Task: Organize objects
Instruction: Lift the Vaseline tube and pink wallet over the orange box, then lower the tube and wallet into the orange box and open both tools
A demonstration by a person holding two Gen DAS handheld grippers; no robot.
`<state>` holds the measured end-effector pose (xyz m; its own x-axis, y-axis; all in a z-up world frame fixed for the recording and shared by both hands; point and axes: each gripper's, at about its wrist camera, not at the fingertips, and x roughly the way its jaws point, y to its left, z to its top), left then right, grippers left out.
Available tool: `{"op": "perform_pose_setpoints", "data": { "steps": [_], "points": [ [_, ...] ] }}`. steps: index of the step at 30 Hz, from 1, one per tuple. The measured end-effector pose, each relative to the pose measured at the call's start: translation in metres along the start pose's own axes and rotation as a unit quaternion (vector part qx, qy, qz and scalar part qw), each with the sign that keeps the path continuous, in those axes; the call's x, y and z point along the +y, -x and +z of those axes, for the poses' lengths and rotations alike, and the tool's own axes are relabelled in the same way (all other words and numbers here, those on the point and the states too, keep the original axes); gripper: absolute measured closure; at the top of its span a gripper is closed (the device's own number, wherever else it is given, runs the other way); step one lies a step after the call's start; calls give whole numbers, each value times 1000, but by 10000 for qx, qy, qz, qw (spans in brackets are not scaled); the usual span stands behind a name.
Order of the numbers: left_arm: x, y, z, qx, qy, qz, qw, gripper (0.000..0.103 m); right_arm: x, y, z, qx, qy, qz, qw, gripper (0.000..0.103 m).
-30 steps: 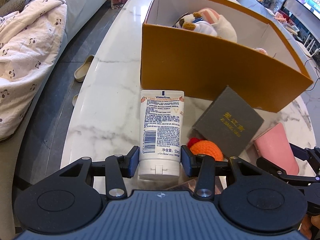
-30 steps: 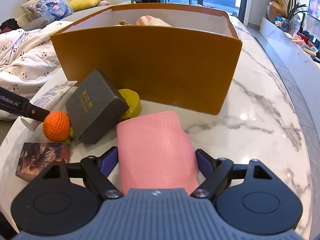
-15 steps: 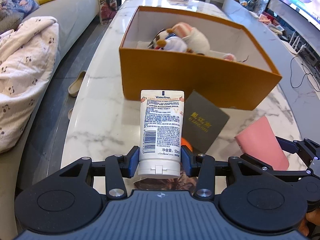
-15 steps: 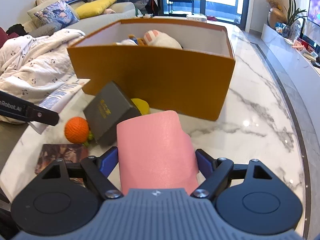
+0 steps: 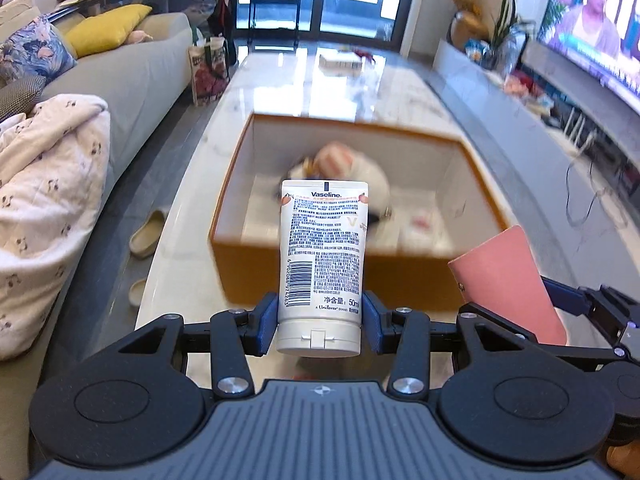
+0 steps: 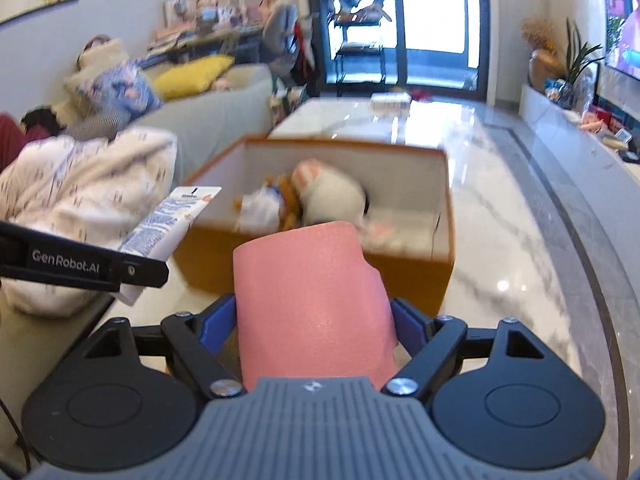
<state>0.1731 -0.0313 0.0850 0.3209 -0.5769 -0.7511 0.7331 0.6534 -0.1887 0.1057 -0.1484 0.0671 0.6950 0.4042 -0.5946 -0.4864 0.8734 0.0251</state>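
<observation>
My left gripper (image 5: 320,322) is shut on a white Vaseline tube (image 5: 323,256), held in the air before the near wall of the open orange box (image 5: 256,276). My right gripper (image 6: 314,324) is shut on a pink pouch (image 6: 308,304), also lifted, just short of the orange box (image 6: 440,280). The pouch shows at the right of the left wrist view (image 5: 508,280); the tube shows at the left of the right wrist view (image 6: 168,228). A plush toy (image 6: 328,196) lies inside the box.
The box stands on a long marble table (image 5: 280,80) with a small white box (image 5: 340,63) at its far end. A sofa with a blanket (image 5: 48,184) runs along the left. Slippers (image 5: 146,232) lie on the floor between.
Both grippers have risen and tilted up with their objects. The box interior now shows from above, and the grey box, orange ball and card on the table have dropped out of view.
</observation>
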Motion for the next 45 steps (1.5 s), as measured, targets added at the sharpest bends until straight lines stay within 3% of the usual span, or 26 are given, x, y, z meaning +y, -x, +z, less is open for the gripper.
{"op": "perform_pose_setpoints", "data": {
  "steps": [6,13,25,40,45],
  "points": [
    [-9,-31,51,-236,-111,153,9995,52,-12,-25,52,-271,-174,-132,9994,20],
    [3,-82,63,-126,136,225,9996,52,-27,-88,75,-81,-442,-125,9989,20],
    [4,-127,62,243,217,424,9986,52,-39,-150,61,506,-512,-215,9972,20],
    [5,-132,53,540,77,636,9965,52,-26,-152,51,585,-16,-608,9964,20],
    [12,-133,51,629,142,682,9956,52,-20,-152,50,590,-19,-537,9968,20]
  ]
}}
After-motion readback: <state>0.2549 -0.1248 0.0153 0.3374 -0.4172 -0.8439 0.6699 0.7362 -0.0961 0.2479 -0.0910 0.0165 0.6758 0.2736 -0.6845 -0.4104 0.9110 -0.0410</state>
